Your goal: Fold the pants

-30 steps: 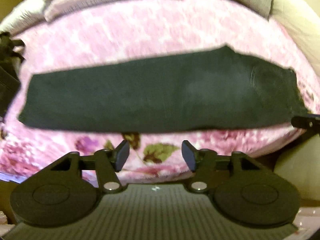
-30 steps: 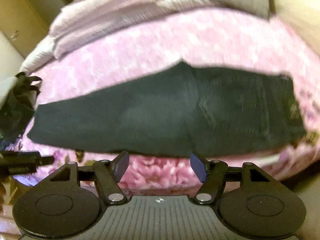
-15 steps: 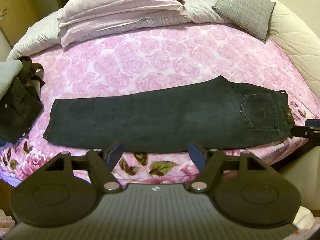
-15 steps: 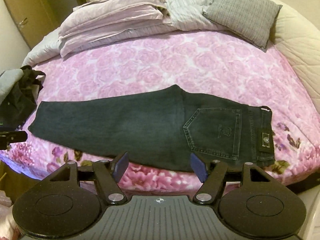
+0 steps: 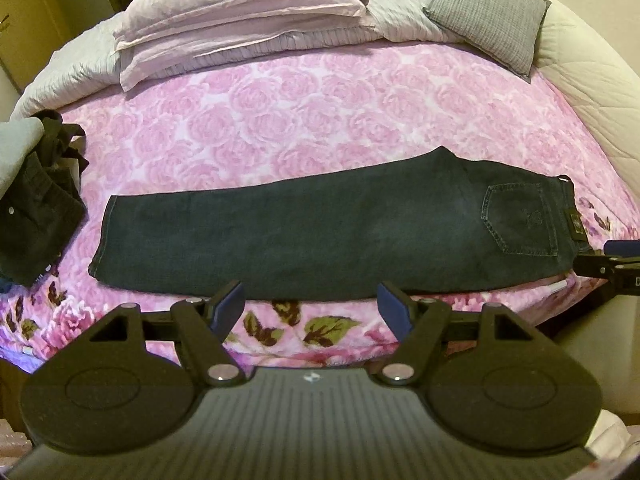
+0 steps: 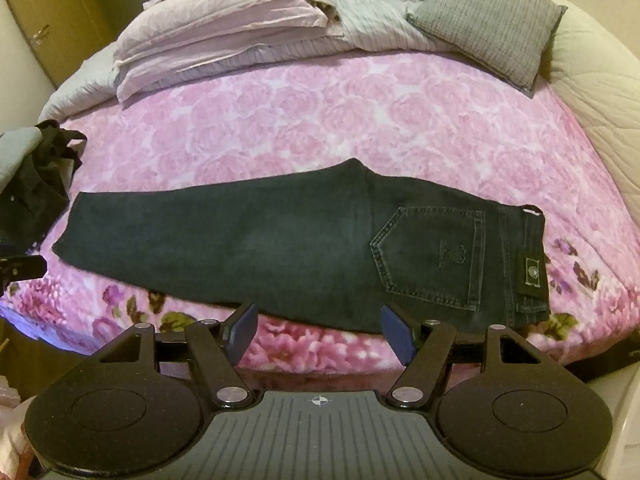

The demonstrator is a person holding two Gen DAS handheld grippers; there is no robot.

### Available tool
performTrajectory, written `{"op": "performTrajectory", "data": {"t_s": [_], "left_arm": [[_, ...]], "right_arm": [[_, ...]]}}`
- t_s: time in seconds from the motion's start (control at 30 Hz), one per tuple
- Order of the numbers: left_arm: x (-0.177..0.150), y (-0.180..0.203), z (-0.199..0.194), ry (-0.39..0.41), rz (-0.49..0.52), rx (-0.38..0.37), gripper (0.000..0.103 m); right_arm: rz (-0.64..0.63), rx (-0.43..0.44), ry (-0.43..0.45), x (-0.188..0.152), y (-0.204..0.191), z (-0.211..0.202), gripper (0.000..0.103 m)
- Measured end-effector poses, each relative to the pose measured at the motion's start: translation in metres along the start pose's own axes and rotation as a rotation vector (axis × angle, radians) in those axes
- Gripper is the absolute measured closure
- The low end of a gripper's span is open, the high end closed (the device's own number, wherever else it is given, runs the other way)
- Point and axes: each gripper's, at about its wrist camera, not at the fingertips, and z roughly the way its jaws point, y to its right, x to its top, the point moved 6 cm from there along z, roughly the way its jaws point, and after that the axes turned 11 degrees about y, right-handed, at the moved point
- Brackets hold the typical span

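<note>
Dark jeans (image 5: 320,236) (image 6: 280,248) lie flat on the pink floral bedspread (image 5: 304,120) (image 6: 328,120), folded lengthwise with one leg over the other. Their hem is at the left, and the waistband with a back pocket (image 6: 436,256) is at the right. My left gripper (image 5: 310,308) hovers open just in front of the jeans' near edge, around mid-leg, holding nothing. My right gripper (image 6: 318,330) is open too, held before the near edge close to the seat. The tip of the right gripper (image 5: 612,268) shows at the right edge of the left wrist view.
A heap of dark clothes (image 5: 36,208) (image 6: 28,184) lies at the bed's left edge. Folded lilac bedding (image 5: 240,20) and a grey pillow (image 5: 492,20) sit at the far side. A cream padded bed frame (image 6: 600,92) curves along the right.
Both grippers have drawn back and up from the jeans, so the whole bed now shows. The view went from blurred to steady. Both jaws stayed open, the left widening slightly.
</note>
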Motion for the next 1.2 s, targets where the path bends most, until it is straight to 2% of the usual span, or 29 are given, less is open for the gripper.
{"op": "performTrajectory", "data": {"t_s": [0.2, 0.33, 0.47, 0.6, 0.73, 0.87, 0.97, 1.03, 1.2], "left_arm": [[-0.007, -0.027, 0.02, -0.041, -0.028, -0.017, 0.033], [-0.015, -0.059, 0.047, -0.061, -0.101, -0.039, 0.033], [-0.031, -0.119, 0.082, -0.05, -0.261, -0.038, 0.033], [-0.058, -0.194, 0.12, -0.019, -0.422, 0.014, 0.033], [-0.091, -0.269, 0.159, 0.021, -0.562, 0.076, 0.035], [-0.127, -0.332, 0.201, 0.047, -0.775, 0.106, 0.038], [-0.148, -0.363, 0.228, 0.075, -0.944, 0.117, 0.041], [-0.16, -0.376, 0.241, 0.096, -1.025, 0.119, 0.043], [-0.168, -0.394, 0.25, 0.238, -1.144, 0.081, 0.042]], "right_arm": [[0.014, -0.024, -0.02, 0.001, -0.014, 0.014, 0.038], [0.057, -0.048, -0.013, 0.005, -0.02, 0.028, 0.038], [0.118, -0.07, -0.038, 0.007, -0.026, 0.056, 0.038], [0.157, -0.098, -0.08, 0.005, -0.034, 0.091, 0.038], [0.145, -0.128, -0.113, -0.002, -0.045, 0.13, 0.038], [0.113, -0.149, -0.15, -0.015, -0.053, 0.167, 0.038], [0.085, -0.176, -0.185, -0.024, -0.057, 0.19, 0.038], [0.074, -0.177, -0.176, -0.025, -0.059, 0.2, 0.038], [0.062, -0.206, -0.165, -0.025, -0.058, 0.218, 0.038]]}}
